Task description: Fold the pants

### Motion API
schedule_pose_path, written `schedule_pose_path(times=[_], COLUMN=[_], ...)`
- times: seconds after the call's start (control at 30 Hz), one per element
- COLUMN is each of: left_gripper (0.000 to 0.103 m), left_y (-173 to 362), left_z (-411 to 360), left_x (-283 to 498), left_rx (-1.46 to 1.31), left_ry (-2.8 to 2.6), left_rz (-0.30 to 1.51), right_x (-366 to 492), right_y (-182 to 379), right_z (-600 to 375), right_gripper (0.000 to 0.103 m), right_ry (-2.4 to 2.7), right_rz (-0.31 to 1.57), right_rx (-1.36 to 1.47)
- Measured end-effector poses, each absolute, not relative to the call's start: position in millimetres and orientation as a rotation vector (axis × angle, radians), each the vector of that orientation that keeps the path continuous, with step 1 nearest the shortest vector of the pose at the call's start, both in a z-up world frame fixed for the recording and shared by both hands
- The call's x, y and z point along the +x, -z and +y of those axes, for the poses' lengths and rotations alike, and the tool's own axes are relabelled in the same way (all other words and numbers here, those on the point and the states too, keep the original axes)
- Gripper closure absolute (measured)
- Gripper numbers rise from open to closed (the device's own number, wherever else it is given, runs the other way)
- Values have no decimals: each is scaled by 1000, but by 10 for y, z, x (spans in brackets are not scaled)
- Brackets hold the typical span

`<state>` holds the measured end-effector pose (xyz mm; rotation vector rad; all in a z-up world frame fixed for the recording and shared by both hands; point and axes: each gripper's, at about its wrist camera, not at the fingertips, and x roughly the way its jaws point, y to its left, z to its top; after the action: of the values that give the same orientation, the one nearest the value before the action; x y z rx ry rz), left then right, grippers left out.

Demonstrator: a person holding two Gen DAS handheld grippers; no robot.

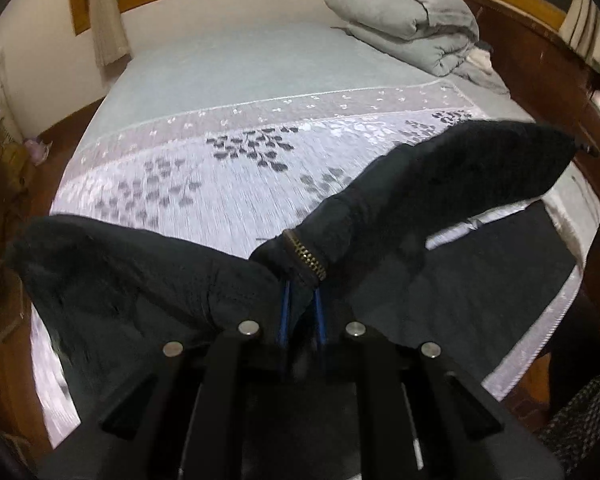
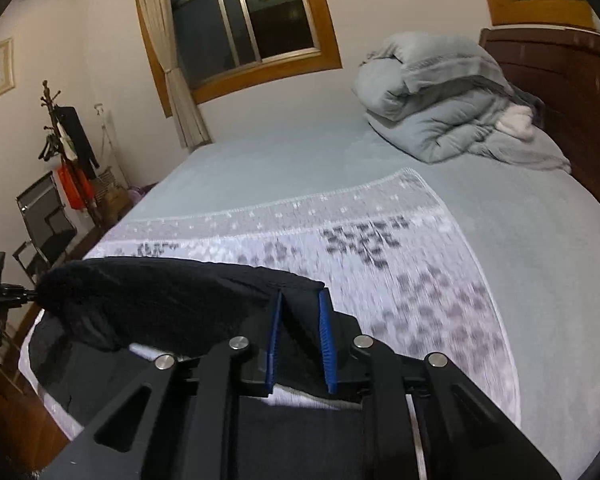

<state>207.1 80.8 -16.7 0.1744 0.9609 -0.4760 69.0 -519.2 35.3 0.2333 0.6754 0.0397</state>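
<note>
Right, here's how I stand, both hands full of cloth.

Left gripper (image 1: 302, 304): clenched tight on a bunched fold of the pants (image 1: 148, 280); the blue pads are pinched almost together with dark fabric squeezed between them.

Zipper (image 1: 306, 254): brass teeth curl over the bunch just above my left fingertips.

Right gripper (image 2: 300, 336): gripping the pants (image 2: 160, 304) too; the blue pads (image 2: 327, 344) stand a little apart with a thick band of black cloth wedged between them. No earlier frame to compare.

Pants, left view: black, lifted off the bed, spreading out from my grip like two wings, one to the lower left, one up to the right; more dark cloth lies flat on the near right part of the cover.

Pants, right view: a rounded black fold runs from my pads off to the left, held above the cover; the rest hangs and lies at the bed's near edge.

Cover (image 1: 220, 184): pale lilac with grey leaf print, spread over the near half of the bed; blurred.

Bed (image 2: 300, 160): light blue-grey sheet beyond the cover.

Duvet (image 2: 440, 112): grey, folded in a heap at the far right, by the wooden headboard (image 2: 560, 72).

Window (image 2: 244, 20): dark, wood-framed, curtain (image 2: 172, 60) on its left.

Coat stand (image 2: 60, 132): far left by the wall, a chair (image 2: 46, 216) beside it.
</note>
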Motion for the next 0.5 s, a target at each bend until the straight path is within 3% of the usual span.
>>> schedule_pose_path(times=[0.33,0.5], left_gripper=[91,85], left_y=[620,1050], left_z=[994,1051], left_x=[1179,867], left_rx=[39,41], left_ry=[414,355], left_rz=[1013,1087], right_x=[-21,-251], right_y=[92,419], right_z=[-5166,-5033], right_gripper=[86,87], right_ry=[-17,-5], right_rz=[796,899], right_rx=[287,241])
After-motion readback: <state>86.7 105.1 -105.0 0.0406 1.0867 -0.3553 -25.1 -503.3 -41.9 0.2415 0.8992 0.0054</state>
